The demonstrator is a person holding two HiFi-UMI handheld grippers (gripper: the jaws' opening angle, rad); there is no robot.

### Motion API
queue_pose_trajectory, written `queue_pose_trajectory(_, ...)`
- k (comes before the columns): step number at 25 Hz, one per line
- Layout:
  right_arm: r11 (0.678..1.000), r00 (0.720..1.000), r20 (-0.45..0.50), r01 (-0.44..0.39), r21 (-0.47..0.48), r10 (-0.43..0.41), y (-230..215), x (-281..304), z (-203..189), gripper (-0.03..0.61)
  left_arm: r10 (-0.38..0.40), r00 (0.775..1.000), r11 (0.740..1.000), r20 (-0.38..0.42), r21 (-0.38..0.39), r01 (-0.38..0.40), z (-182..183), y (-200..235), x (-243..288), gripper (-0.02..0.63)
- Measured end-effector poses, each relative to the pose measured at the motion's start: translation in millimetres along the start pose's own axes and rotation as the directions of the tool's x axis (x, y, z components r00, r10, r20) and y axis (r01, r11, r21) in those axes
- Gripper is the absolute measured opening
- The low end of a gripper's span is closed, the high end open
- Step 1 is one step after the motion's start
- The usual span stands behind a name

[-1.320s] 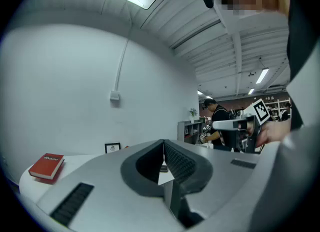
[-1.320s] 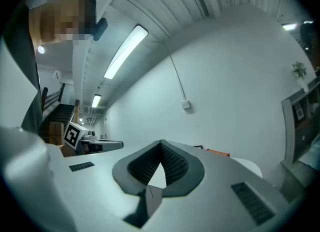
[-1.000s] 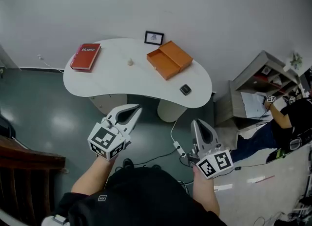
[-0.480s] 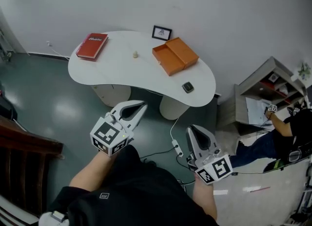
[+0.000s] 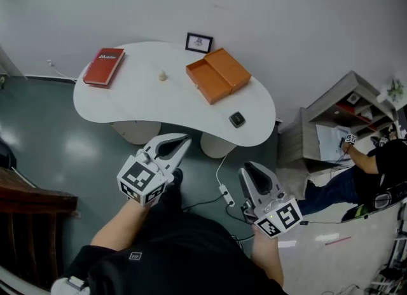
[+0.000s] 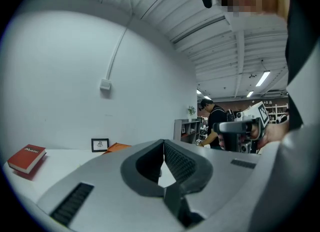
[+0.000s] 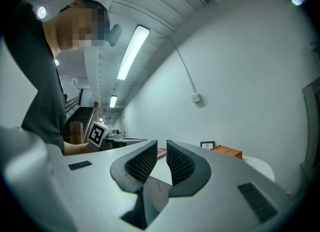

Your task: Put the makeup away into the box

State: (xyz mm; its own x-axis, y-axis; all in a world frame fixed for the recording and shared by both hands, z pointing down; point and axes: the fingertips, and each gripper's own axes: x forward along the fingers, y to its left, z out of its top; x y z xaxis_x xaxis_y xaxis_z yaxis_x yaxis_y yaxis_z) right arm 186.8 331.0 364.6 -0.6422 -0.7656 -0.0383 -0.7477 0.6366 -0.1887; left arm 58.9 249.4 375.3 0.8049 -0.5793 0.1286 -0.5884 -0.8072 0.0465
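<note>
An open orange box [image 5: 217, 75] lies on the white table [image 5: 133, 106], and its edge also shows as the orange box [image 6: 116, 147] in the left gripper view. A small dark compact [image 5: 237, 119] lies near the table's right front edge. A little beige item [image 5: 163, 75] stands mid-table. My left gripper [image 5: 182, 139] is held short of the table over the floor, its tips touching and nothing between them. My right gripper [image 5: 248, 171] is also off the table, shut and empty, with only a hairline slit between the right gripper's tips [image 7: 161, 145].
A red book [image 5: 102, 66] lies at the table's left end and a small picture frame [image 5: 199, 42] stands by the wall. A grey shelf unit [image 5: 337, 106] and a seated person [image 5: 375, 160] are at the right. A cable with a plug strip [image 5: 227, 193] lies on the floor.
The table has slid left in the head view. Both grippers stay shut and empty in front of me, and the right one sits lower than a second ago.
</note>
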Motion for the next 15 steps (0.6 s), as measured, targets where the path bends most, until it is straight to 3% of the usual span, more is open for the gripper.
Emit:
queue_pose_trajectory(5, 0.998, 0.998, -0.011, 0.062, 0.019, -0.061, -45.5, 42.8, 4.1, 0.041, -0.054, 0.999, 0.998, -0.003, -0.024, 0.054, 2.1, 54.8, 46.8, 0.014)
queue_pose_trajectory(9, 0.995, 0.995, -0.006, 0.099, 0.022, -0.099, -77.1, 84.6, 12.5, 0.041, -0.105, 0.994, 0.994, -0.003, 0.002, 0.105, 12.5, 97.2, 81.5, 0.014)
queue_pose_trajectory(15, 0.994, 0.994, -0.015, 0.109, 0.03, -0.109, -101.5, 151.9, 15.7, 0.041, -0.151, 0.989, 0.989, 0.004, 0.004, 0.151, 22.2, 153.8, 108.6, 0.014)
